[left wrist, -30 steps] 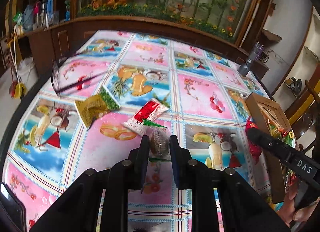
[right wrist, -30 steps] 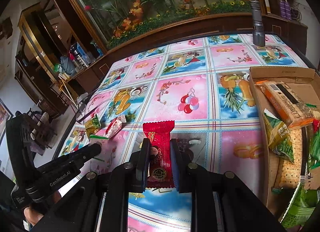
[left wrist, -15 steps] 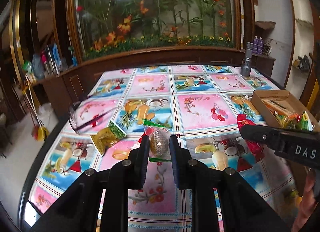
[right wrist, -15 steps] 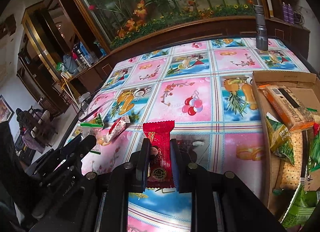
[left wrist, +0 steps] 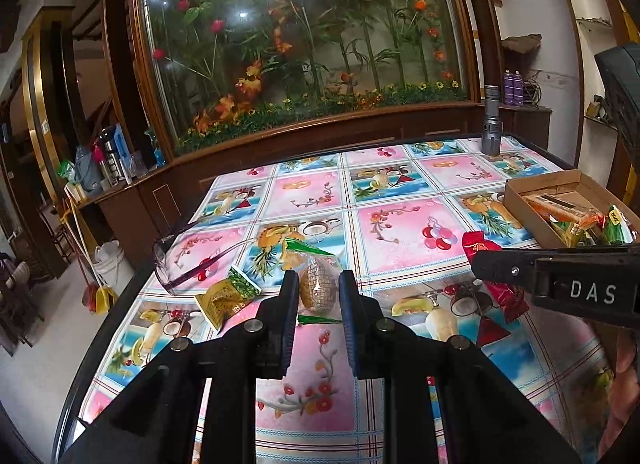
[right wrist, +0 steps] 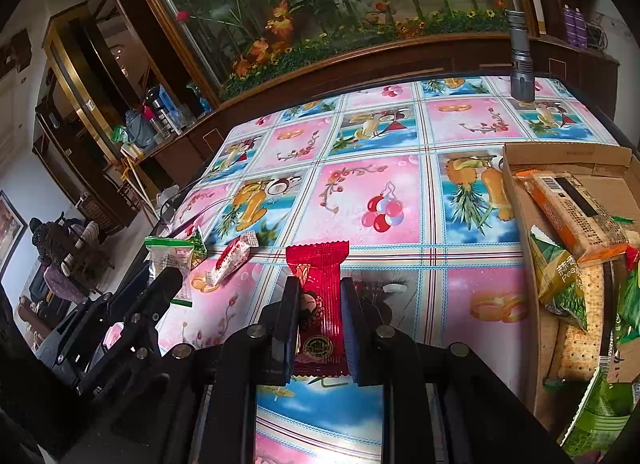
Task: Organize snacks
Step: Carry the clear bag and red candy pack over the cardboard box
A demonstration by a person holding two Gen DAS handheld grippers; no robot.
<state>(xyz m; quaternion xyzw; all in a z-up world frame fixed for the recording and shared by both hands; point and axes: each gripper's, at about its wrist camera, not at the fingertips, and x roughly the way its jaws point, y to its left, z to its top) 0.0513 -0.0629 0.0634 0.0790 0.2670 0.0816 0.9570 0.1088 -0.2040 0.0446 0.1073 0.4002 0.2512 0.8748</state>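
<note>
Left gripper (left wrist: 319,294), clamping a clear-wrapped round snack (left wrist: 318,288), has lifted it toward the cardboard box (left wrist: 520,193); right gripper (right wrist: 319,314) keeps pinching its red packet (right wrist: 319,296).

Both wrist views look close, downward, sharing the table (left wrist: 400,199).
</note>
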